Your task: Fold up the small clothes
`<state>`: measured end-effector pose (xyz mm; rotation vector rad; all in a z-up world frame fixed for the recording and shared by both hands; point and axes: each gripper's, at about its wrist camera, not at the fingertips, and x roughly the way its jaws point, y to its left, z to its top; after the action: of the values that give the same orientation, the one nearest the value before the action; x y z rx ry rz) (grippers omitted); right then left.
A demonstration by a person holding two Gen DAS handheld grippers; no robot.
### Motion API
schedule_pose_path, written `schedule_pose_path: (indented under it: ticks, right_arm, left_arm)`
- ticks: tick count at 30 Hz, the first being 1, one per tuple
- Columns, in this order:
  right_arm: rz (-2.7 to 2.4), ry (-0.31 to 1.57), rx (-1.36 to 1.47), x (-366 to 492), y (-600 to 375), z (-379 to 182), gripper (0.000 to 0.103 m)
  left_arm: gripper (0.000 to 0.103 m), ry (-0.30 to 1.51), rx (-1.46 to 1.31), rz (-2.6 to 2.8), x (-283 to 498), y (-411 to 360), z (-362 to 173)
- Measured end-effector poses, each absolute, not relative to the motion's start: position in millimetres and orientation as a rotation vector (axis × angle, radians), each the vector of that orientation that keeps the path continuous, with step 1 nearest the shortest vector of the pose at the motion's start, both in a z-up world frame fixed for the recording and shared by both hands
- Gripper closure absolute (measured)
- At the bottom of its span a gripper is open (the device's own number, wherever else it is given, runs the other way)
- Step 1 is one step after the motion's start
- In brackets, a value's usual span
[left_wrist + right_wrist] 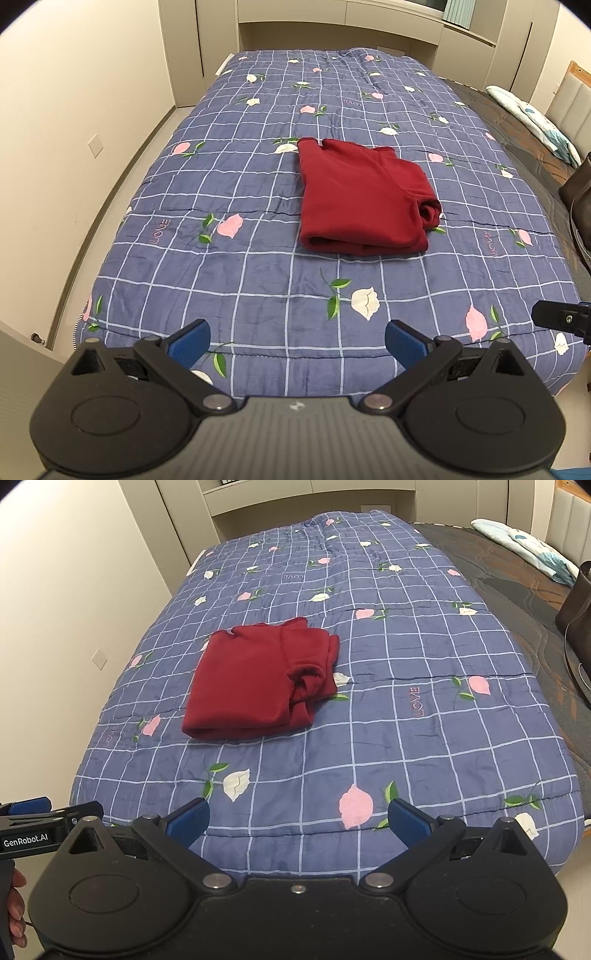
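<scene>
A dark red garment (360,197) lies folded into a rough rectangle on the blue checked quilt (229,177), with a bunched sleeve or cuff at its right side. In the right wrist view the red garment (255,681) sits left of centre on the quilt (424,738). My left gripper (297,345) hangs over the near edge of the bed, open, nothing between its blue pads. My right gripper (299,823) is likewise open and empty, well short of the garment. Part of the right gripper (563,319) shows at the left view's right edge; the left gripper's body (33,825) shows at the right view's left edge.
A wall (55,147) runs close along the bed's left side. To the right lie a dark patterned mattress (517,590), a light pillow (528,542) and a dark bag (578,624). Built-in cabinets (332,14) stand beyond the bed. A hand (16,912) holds the left gripper.
</scene>
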<state>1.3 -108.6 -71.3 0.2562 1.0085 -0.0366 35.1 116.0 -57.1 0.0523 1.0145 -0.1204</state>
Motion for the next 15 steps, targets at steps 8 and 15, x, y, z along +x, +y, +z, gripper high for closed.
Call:
schedule_pose_path:
  ticks: [8,15]
  right_arm:
    - [-0.039,1.009,0.258,1.4,-106.8,-72.4,0.001]
    - [-0.04,1.011,0.26,1.5,-106.9,-73.7,0.001]
  left_arm:
    - [0.001,1.015,0.052,-0.12,35.1,115.7,-57.0]
    - [0.001,1.017,0.053,-0.12,35.5,117.5,-58.1]
